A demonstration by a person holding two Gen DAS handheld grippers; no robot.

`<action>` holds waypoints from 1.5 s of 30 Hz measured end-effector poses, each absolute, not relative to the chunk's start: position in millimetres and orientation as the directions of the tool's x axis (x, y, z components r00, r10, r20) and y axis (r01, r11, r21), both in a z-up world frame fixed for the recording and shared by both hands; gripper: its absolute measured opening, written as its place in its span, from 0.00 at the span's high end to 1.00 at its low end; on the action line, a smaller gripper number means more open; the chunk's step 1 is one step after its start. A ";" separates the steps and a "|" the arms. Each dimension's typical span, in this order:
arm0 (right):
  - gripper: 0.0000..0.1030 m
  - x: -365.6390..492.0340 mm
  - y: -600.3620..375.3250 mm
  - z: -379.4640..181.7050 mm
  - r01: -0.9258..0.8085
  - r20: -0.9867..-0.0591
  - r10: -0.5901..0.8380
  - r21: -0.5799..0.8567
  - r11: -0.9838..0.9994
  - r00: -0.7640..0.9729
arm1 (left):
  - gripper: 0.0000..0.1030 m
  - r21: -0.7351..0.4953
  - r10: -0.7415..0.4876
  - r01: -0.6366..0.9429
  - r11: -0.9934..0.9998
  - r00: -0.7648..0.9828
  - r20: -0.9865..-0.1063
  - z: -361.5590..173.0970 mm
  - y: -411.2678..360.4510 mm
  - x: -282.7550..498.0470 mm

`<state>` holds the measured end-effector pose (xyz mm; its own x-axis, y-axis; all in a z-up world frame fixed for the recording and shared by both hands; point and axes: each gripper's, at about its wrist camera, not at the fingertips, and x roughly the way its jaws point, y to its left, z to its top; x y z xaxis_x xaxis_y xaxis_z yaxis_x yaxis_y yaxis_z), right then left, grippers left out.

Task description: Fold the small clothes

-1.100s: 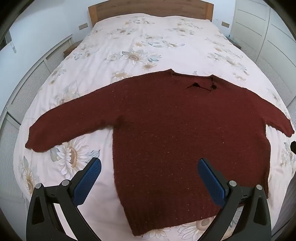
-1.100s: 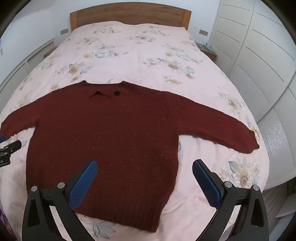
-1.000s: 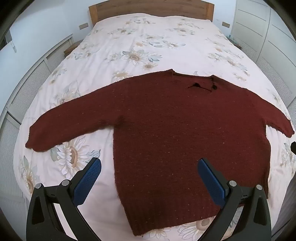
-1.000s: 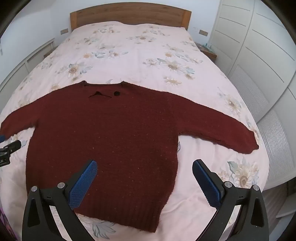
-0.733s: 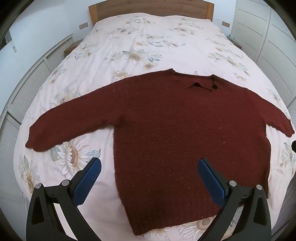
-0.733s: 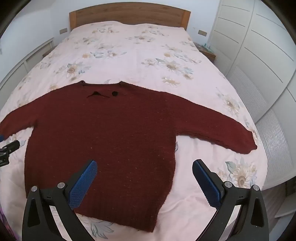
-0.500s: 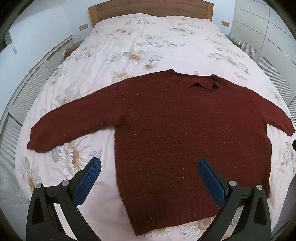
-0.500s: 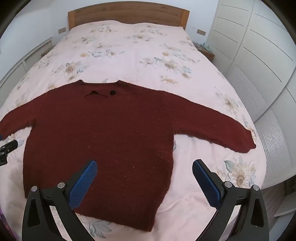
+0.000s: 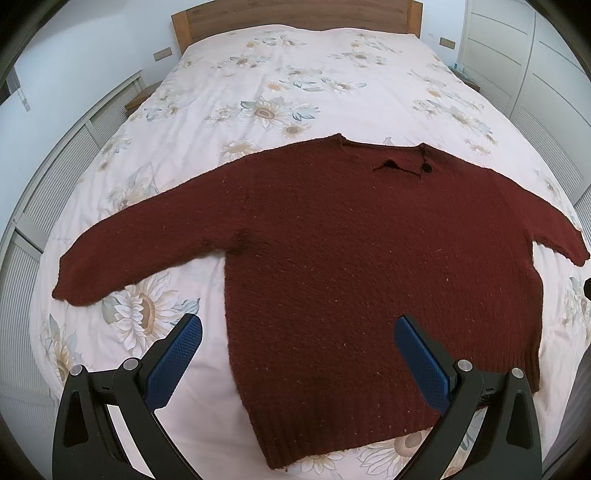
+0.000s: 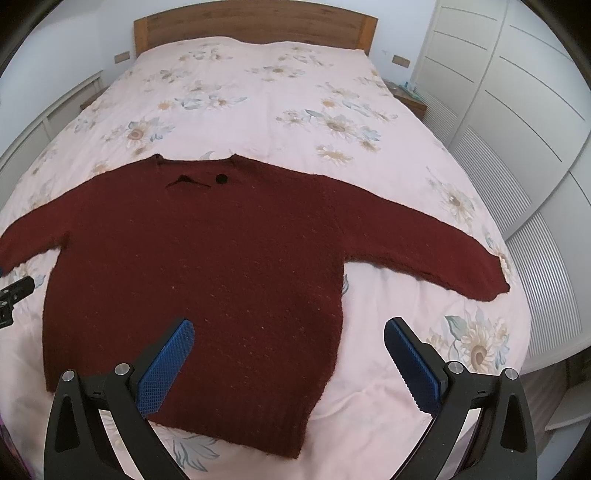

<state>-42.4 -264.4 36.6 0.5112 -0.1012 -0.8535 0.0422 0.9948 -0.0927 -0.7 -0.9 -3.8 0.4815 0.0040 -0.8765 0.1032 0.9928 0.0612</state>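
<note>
Home bedroom: dbl bed [image 9: 332,85] w/ floral duvet, wood headboard [image 10: 255,26], white fitted wardrobes [image 10: 517,110].

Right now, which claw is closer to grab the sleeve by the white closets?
The right claw, probably. It is open, and that sleeve lies just ahead on its side; from the left claw it sits far off at the edge.

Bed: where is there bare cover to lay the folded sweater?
The cover is bare between the sweater collar and the headboard. Narrow strips show under each sleeve. The near half is taken by the sweater.
</note>
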 end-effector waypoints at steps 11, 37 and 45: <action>0.00 -42.6 -266.6 32.7 0.044 -0.857 -0.107 -0.098 0.994 0.505 | 0.01 0.069 0.005 0.117 0.991 0.475 -0.880 -5.9 -5.2 -0.2; 0.00 -42.8 -260.2 30.5 0.023 -0.862 -0.112 -0.116 0.993 0.494 | 0.01 0.066 0.006 0.113 0.991 0.462 -0.887 -12.0 0.6 0.2; 0.00 -43.3 -258.7 30.0 0.019 -0.863 -0.119 -0.126 0.992 0.492 | 0.01 0.070 0.008 0.116 0.991 0.463 -0.886 -14.2 1.8 -1.2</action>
